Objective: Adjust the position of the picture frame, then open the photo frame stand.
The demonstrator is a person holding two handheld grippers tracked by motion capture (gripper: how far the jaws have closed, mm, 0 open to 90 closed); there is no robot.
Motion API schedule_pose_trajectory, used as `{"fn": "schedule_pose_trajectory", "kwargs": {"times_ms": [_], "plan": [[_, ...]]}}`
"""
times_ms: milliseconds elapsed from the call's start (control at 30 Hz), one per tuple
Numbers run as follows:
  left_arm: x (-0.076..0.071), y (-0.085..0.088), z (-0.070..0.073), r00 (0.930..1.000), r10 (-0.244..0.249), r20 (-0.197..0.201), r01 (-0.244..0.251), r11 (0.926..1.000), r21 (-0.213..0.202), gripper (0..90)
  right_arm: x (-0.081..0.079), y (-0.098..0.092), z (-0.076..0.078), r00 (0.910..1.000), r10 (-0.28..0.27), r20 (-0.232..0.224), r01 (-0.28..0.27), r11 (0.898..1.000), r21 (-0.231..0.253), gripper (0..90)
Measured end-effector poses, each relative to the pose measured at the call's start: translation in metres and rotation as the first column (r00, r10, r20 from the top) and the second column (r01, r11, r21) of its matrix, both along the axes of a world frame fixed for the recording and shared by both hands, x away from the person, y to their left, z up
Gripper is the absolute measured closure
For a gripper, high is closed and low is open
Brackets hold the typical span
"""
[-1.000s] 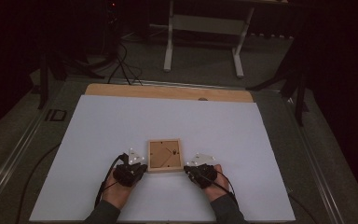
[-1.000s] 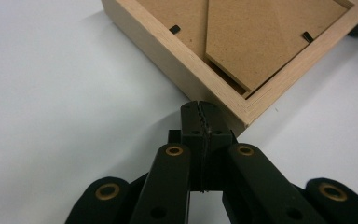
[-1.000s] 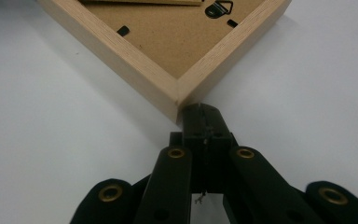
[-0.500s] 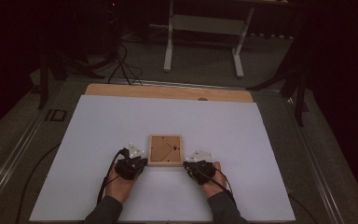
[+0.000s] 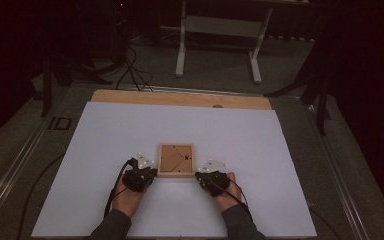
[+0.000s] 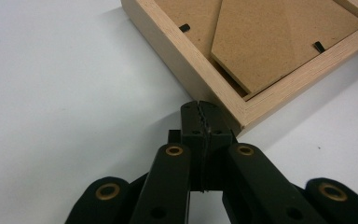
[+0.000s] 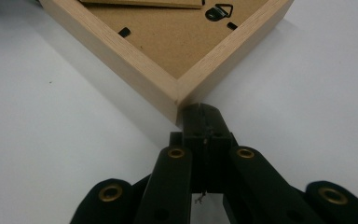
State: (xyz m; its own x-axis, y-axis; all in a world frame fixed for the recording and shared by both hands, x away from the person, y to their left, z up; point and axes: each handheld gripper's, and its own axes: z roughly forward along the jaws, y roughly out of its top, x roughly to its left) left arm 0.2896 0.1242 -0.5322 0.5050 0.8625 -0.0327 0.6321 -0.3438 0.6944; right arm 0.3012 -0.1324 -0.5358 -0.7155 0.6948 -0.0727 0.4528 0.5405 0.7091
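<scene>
A pale, grained wooden square picture frame [image 5: 176,160] with a brown fibreboard back lay at the centre of the high view on a plain white table sheet [image 5: 105,135], flanked by two black grippers with brass-coloured rivets.

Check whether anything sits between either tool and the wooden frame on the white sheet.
Nothing visible does. The left tool and right tool, both with jaws shut, each sit right at a near corner of the wooden frame, with only bare white sheet around.
</scene>
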Motion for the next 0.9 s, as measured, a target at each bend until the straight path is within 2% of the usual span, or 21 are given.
{"fn": "schedule_pose_trajectory", "kwargs": {"times_ms": [200,267,333,400,567,800,900], "plan": [[0.0,0.001,0.0,0.9999,-0.009,0.007,0.009,0.9999,0.005,88.9,0.001,0.0,0.0,1.0,0.0,-0.004,0.0,1.0,0.006,89.7],[0.001,0.003,0.0,1.0,-0.004,0.005,0.004,1.0,0.004,85.0,0.001,0.0,0.0,1.0,0.002,0.002,-0.002,1.0,0.001,89.7],[0.001,0.005,0.001,1.0,-0.007,0.003,0.007,0.9999,-0.013,83.1,0.001,-0.001,0.002,0.9999,-0.003,0.013,0.003,1.0,-0.003,89.7],[0.0,0.006,0.002,0.9999,-0.004,0.013,0.004,0.9998,-0.02,81.7,0.001,-0.004,0.004,0.9996,-0.016,0.023,0.015,1.0,0.008,89.7],[0.0,0.008,0.004,0.9996,0.01,0.027,-0.009,0.9994,-0.034,76.6,0.001,-0.01,0.012,0.9978,-0.038,0.054,0.034,0.997,0.072,89.7],[0.0,0.009,0.007,0.9979,0.036,0.053,-0.033,0.9977,-0.06,66.5,-0.004,-0.006,0.016,0.9962,-0.019,0.085,0.01,0.994,0.107,89.6],[-0.001,0.011,0.009,0.9964,0.041,0.074,-0.035,0.9957,-0.085,61.5,-0.005,-0.003,0.017,0.9957,-0.01,0.093,-0.002,0.992,0.128,89.6]]}}
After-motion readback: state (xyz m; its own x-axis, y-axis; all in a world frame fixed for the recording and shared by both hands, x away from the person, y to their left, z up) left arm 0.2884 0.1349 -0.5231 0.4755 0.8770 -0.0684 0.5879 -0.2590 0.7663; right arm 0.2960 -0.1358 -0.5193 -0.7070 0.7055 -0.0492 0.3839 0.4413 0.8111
